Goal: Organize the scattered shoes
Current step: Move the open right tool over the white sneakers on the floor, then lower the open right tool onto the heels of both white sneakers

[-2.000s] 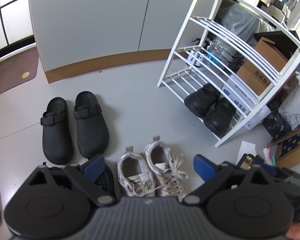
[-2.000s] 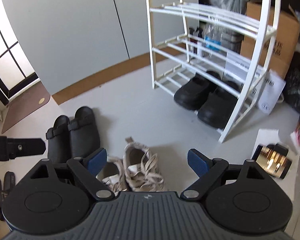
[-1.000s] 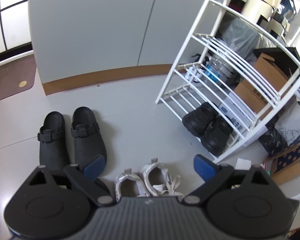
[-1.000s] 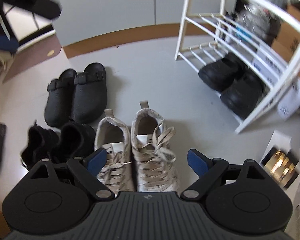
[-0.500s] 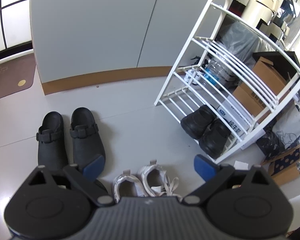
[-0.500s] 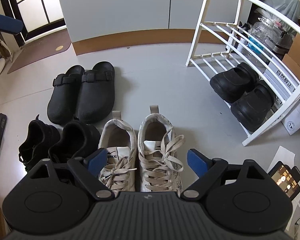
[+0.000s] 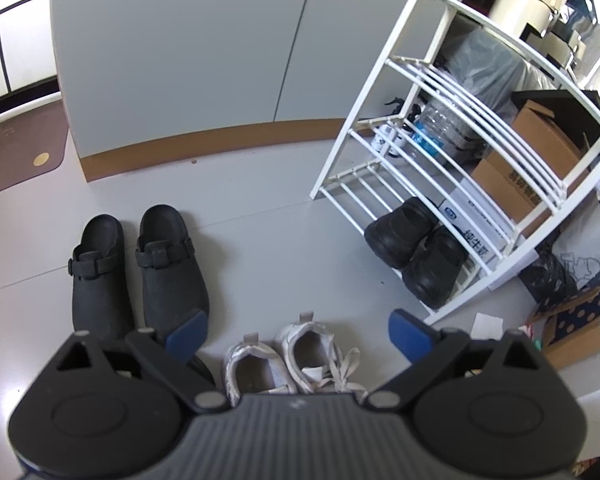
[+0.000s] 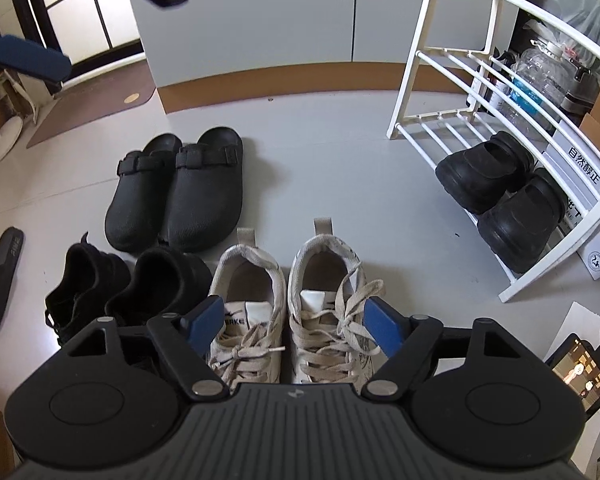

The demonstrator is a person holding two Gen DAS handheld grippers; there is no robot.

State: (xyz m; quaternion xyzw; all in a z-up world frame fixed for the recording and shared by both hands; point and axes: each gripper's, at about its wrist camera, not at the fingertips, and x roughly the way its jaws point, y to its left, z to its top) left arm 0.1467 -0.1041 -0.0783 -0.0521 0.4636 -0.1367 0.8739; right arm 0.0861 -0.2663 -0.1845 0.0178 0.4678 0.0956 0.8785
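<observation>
A pair of white laced sneakers stands on the grey floor; they also show in the left wrist view. My right gripper is open and empty, low over their laces. Black clogs and black sneakers stand to their left. A white shoe rack on the right holds black chunky shoes on its bottom shelf. My left gripper is open and empty, held high above the floor over the white sneakers; the clogs and rack show below it.
Black sandals lie at the far left. A phone and paper lie at the right. Cardboard boxes, a water jug and bags crowd behind the rack. A grey cabinet and brown mat stand at the back.
My right gripper has dropped lower and closer over the white sneakers, and its fingers stand a little narrower. My left gripper has risen slightly; the shoes have not moved.
</observation>
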